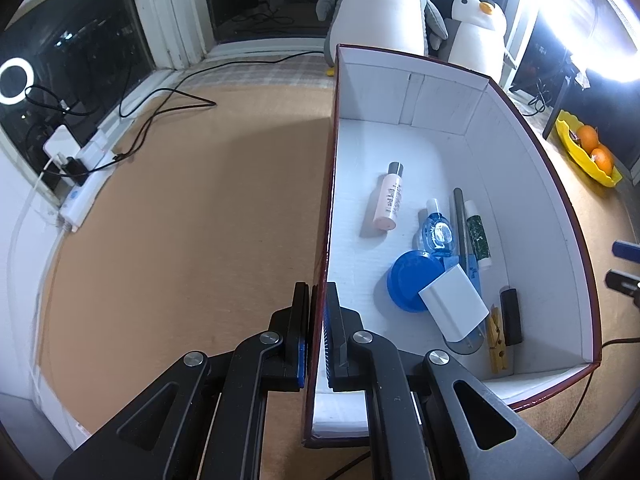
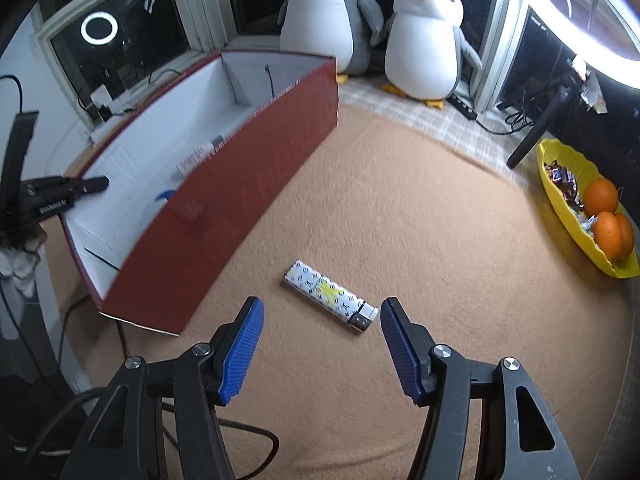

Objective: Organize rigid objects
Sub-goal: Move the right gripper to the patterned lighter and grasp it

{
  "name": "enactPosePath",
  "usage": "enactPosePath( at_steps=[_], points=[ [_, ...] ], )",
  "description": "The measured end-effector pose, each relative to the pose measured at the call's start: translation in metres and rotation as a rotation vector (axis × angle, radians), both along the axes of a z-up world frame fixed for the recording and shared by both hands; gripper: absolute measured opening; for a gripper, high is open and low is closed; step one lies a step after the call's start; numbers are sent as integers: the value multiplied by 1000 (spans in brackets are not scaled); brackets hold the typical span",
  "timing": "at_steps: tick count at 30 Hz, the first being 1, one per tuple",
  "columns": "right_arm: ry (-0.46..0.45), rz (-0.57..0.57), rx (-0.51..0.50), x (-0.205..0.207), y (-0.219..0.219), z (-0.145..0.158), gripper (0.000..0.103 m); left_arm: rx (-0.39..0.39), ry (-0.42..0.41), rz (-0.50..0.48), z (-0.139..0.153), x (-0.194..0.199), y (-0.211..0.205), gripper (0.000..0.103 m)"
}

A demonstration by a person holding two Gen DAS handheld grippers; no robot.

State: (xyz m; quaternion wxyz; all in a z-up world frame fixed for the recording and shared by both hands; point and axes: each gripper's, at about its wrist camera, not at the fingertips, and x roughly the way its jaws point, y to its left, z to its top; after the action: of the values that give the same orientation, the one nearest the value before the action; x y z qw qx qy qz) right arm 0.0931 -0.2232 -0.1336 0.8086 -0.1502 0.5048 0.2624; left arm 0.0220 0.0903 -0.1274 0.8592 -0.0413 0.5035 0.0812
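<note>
My left gripper [image 1: 318,316] was clamped on the box [image 1: 532,168] wall, my right gripper [image 2: 320,340] gaped wide just short of the lighter [image 2: 332,296] on the mat — closing off-centre, I judged, could skid it away.

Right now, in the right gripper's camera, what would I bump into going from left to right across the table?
Red box → lighter → yellow tray with oranges.
</note>
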Motion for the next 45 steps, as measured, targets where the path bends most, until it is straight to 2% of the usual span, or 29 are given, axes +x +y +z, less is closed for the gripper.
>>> enactPosePath(
  at_steps=[8,15,25,34,45],
  points=[
    [16,96,-100,9,18,-31,53,6,7,21,1,0,-1,5],
    [32,114,-121,21,25,-47,44,14,15,40,0,0,-2,5],
    [33,158,-154,31,35,-60,37,27,26,62,1,0,-3,5],
    [61,122,-114,45,28,-62,22,30,31,75,0,-1,-3,5],
    [52,-3,-40,49,14,-50,21,24,30,72,0,-1,-2,5]
  ],
)
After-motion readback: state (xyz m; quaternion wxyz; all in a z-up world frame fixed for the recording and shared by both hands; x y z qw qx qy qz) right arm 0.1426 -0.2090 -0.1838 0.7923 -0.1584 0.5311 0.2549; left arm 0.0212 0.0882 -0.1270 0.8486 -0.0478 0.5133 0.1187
